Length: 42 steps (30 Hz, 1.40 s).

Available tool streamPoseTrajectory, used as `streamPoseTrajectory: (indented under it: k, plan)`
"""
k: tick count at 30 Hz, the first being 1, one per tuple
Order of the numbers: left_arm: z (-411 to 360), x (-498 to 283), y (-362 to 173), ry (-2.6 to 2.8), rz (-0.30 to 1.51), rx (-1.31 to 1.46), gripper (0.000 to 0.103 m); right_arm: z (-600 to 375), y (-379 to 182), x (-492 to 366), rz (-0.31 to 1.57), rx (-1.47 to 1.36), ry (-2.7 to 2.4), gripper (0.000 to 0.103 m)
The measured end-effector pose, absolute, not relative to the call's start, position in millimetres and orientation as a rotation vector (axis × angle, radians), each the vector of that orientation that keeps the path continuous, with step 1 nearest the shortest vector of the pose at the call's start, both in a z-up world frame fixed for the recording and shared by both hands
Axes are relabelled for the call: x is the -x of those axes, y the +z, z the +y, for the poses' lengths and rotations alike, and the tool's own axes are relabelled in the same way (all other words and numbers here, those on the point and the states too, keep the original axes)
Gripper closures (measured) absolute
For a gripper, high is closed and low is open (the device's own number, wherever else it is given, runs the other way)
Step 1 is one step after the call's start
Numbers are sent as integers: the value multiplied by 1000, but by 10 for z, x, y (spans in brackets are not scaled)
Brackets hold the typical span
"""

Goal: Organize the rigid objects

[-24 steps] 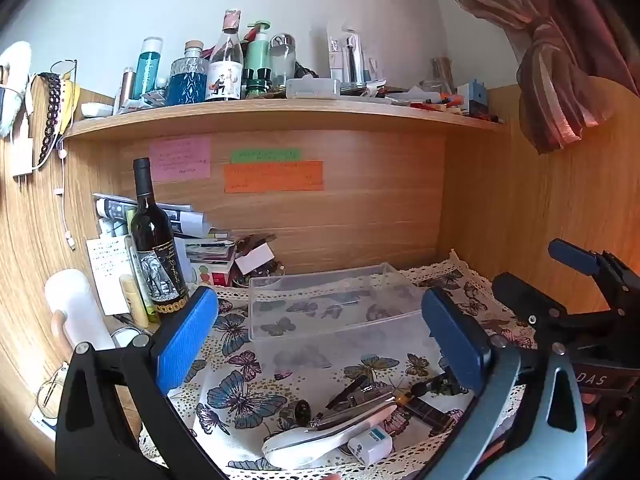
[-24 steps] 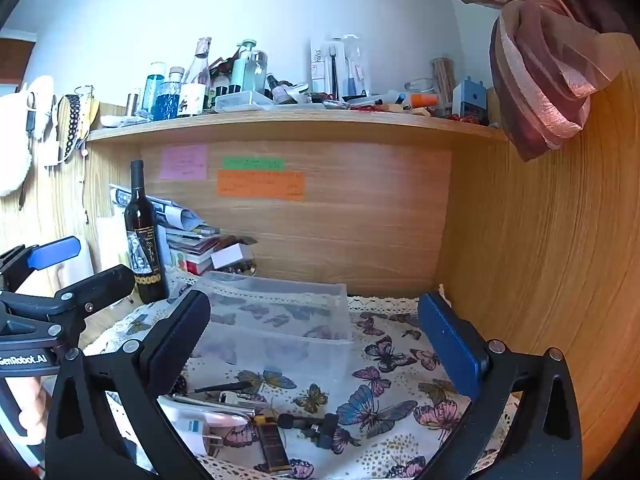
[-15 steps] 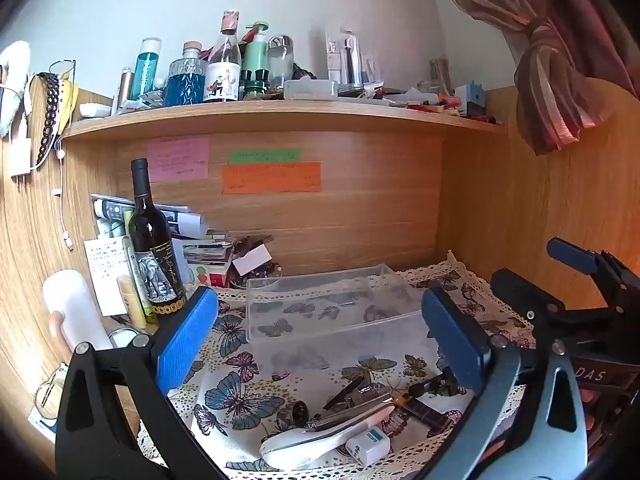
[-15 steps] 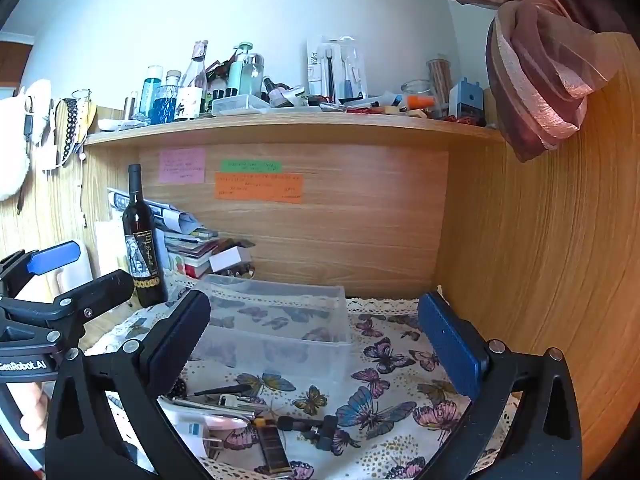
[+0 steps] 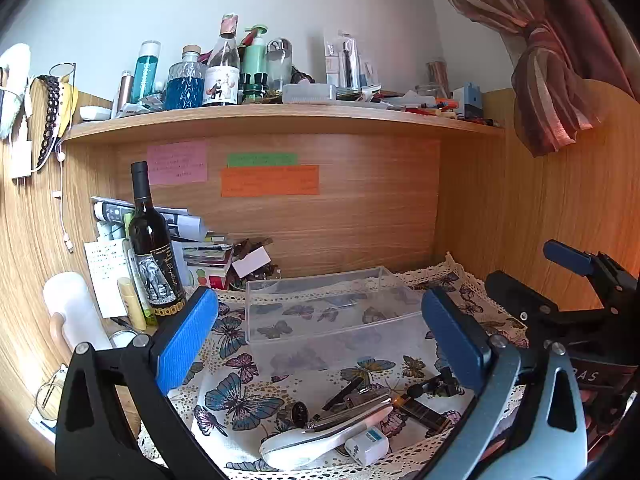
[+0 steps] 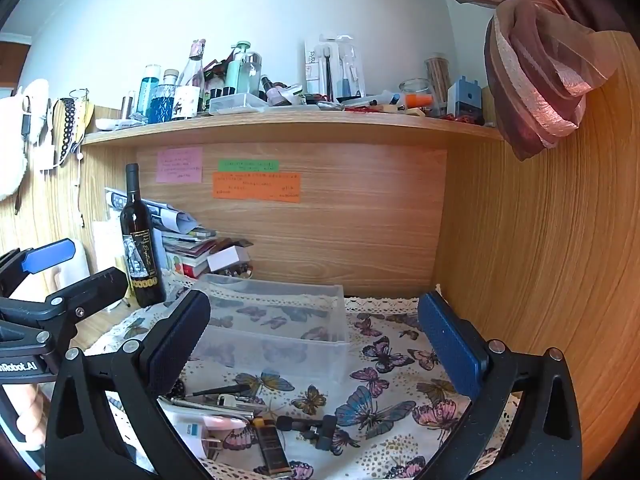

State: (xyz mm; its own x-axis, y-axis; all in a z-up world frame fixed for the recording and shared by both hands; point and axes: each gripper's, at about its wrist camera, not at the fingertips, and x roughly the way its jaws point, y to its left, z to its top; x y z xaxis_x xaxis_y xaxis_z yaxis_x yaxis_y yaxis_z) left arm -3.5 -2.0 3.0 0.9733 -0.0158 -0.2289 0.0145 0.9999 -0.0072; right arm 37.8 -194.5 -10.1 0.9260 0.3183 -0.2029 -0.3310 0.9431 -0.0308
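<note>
Two grippers hang over a messy desk, and both are wide open with nothing in them. The left gripper [image 5: 320,340] and the right gripper [image 6: 316,344] sit side by side above the butterfly cloth [image 5: 236,396].

A little pile of hard things lies at the near edge of the cloth: a white spoon-shaped piece [image 5: 316,440], a small white plug [image 5: 366,448], a thin metal tool [image 5: 348,416] and a dark flat stick with a gold end [image 6: 272,448]. They touch and cross each other, so they need sorting.

Just behind the pile sits a clear plastic box [image 5: 320,312] with no lid. It looks empty. I think it is put there so the small things can go in. The grippers are open, probably so one can pick something up first.

A wine bottle [image 5: 154,248] stands upright at the left. Its label has a drawing, but the words are too small to read. Pink, green and orange sticky notes [image 5: 268,180] are on the back board; the writing is too blurry. "Robot.AI" shows on the left gripper's body in the right view.
</note>
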Motion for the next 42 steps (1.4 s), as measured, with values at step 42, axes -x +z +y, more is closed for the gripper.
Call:
streamPoseTrajectory:
  k: [42]
  plan:
    - [-38, 69, 39, -20, 226, 4, 0, -1957, -71, -344, 186, 54, 328, 0]
